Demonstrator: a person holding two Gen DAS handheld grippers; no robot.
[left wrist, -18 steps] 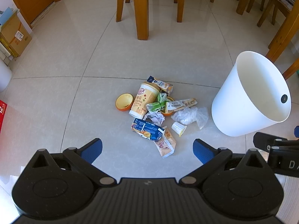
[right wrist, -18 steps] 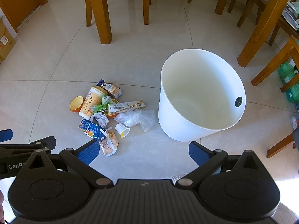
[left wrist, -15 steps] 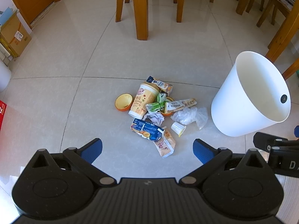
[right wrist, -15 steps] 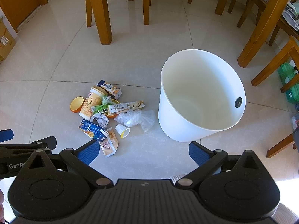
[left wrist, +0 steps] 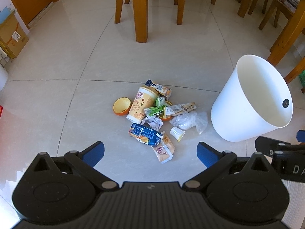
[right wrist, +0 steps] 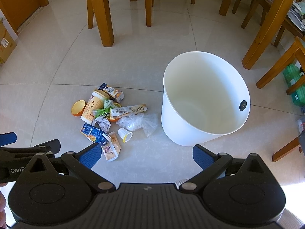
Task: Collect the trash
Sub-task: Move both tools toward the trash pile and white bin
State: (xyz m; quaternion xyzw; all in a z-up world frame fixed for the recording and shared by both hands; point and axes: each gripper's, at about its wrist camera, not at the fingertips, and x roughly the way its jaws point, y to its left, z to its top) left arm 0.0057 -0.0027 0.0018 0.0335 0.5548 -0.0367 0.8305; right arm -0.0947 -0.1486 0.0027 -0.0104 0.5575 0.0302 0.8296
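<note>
A heap of trash lies on the tiled floor: a tall paper cup (left wrist: 142, 104) (right wrist: 94, 106), an orange bowl (left wrist: 122, 106) (right wrist: 78, 108), a blue carton (left wrist: 145, 136) (right wrist: 93, 132), a snack wrapper (left wrist: 164, 150) (right wrist: 111, 149), a small white cup (left wrist: 177, 133) (right wrist: 124, 134), a clear plastic bag (left wrist: 188, 121) (right wrist: 139, 123) and crumpled paper (left wrist: 153, 122). An empty white bin (left wrist: 251, 99) (right wrist: 204, 99) stands right of it. My left gripper (left wrist: 150, 152) hovers open above the near side of the heap. My right gripper (right wrist: 146, 155) hangs open between heap and bin. Neither holds anything.
Wooden table and chair legs (left wrist: 140, 11) (right wrist: 100, 13) stand beyond the trash, more chair legs (right wrist: 266, 24) at the right. A cardboard box (left wrist: 11, 36) sits far left, a green crate (right wrist: 294, 84) far right. Each gripper shows at the edge of the other's view.
</note>
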